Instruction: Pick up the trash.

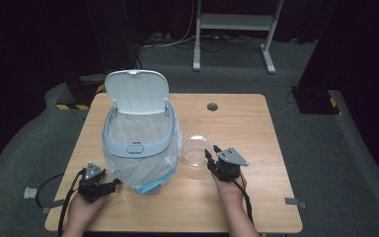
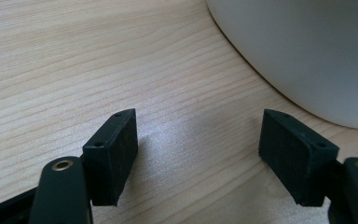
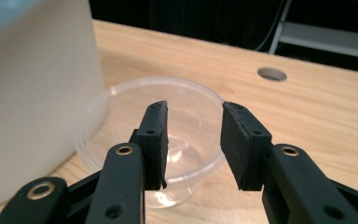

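Writing: none legible
Bowl: clear round plastic bowl (image 3: 158, 140), upright on the wooden table (image 3: 307, 107), just ahead of the right gripper (image 3: 193, 140)
Right gripper: jaws spread, straddling the near rim
Left gripper (image 2: 198, 144): spread, holding nothing, white plastic bin (image 2: 307, 51) ahead

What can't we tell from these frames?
- Bin contents: high view, hidden by the crinkled liner bag.
- Clear bowl: whether the right tongs touch its rim; right gripper view, transparent plastic blurs the edge.
- Bin base: left gripper view, cut off at the top and right edges beyond the open left tongs.
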`<state>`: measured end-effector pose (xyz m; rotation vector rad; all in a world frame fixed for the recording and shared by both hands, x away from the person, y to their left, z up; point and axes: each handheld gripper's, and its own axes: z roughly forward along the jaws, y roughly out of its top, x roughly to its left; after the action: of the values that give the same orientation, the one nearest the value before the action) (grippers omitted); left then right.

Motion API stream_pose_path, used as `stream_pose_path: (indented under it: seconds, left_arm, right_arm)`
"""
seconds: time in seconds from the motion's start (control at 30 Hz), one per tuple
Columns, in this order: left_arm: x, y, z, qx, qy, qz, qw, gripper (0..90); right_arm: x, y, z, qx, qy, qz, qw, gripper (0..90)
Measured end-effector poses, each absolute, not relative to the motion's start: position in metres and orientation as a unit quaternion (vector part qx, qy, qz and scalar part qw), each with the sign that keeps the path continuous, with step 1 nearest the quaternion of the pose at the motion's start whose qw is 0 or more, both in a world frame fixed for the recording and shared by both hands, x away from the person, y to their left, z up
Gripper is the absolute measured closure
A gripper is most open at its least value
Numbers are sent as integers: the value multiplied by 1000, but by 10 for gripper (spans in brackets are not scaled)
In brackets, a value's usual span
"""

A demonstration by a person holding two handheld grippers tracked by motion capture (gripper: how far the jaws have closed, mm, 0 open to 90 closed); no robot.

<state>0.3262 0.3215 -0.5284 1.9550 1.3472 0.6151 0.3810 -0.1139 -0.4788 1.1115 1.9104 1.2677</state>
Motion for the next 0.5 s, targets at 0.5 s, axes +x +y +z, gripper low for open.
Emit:
stream_pose_path:
  seconds: [0.5]
  left_arm:
    - [326,322,-528,750,517,235,338,281]
  right_arm:
    - [377,-106,-483,407,733,464,287,608]
